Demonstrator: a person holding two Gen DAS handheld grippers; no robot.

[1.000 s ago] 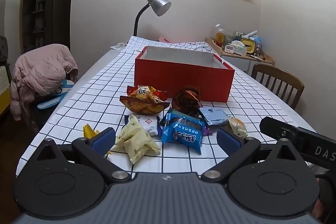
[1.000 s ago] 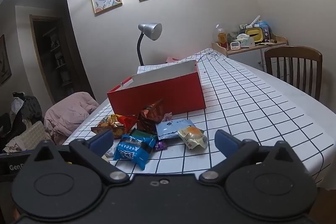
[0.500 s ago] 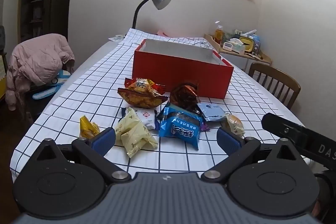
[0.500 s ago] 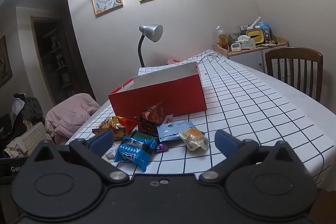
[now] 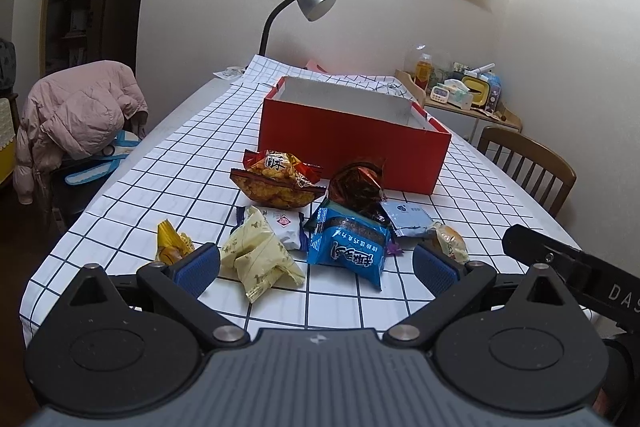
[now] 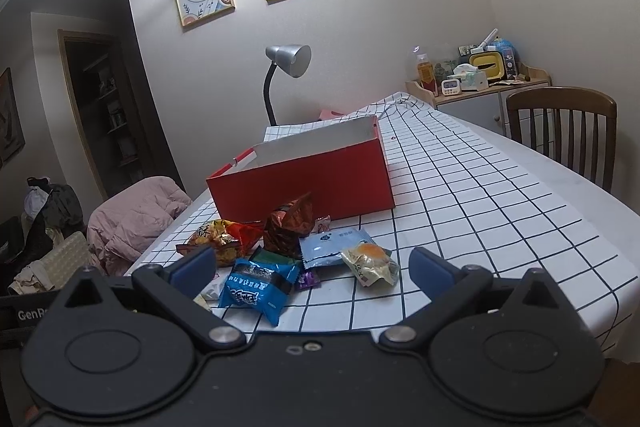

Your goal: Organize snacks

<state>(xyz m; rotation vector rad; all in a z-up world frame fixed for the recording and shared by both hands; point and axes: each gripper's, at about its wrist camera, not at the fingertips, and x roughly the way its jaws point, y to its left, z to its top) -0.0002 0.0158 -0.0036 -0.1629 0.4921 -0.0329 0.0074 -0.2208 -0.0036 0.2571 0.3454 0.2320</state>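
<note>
Currently both tools hover at the near end of the bench (image 5: 132,163), off its surface. Left hand-held gripper (image 5: 316,265): blue pads spread wide apart, nothing between them. Right hand-held gripper (image 6: 310,267): likewise wide apart, empty.

Snacks lie in one loose cluster near the bench's near edge. Left wrist view, left to right: small gold packet (image 5: 170,241) alone at far left; cream packet (image 5: 260,255); blue packet (image 5: 346,251) overlapping its neighbours; pale blue flat sachet (image 5: 408,219); clear-wrapped bun (image 5: 452,243) at the right end. Behind these, an orange chip bag (image 5: 276,179) and a crumpled brown foil bag (image 5: 358,183).

Red box (image 5: 352,143) stands open just beyond the cluster, the brown foil bag close against its near wall. Inside, only pale walls show; the floor is hidden.

Open room: bare checked cloth left of the box and cluster, and a broad bare stretch on the right out to the bench's right edge. Wooden chair (image 6: 560,131) stands at that right side; chair with pink jacket (image 5: 76,115) at the left. Desk lamp (image 5: 304,7) at the far end.
</note>
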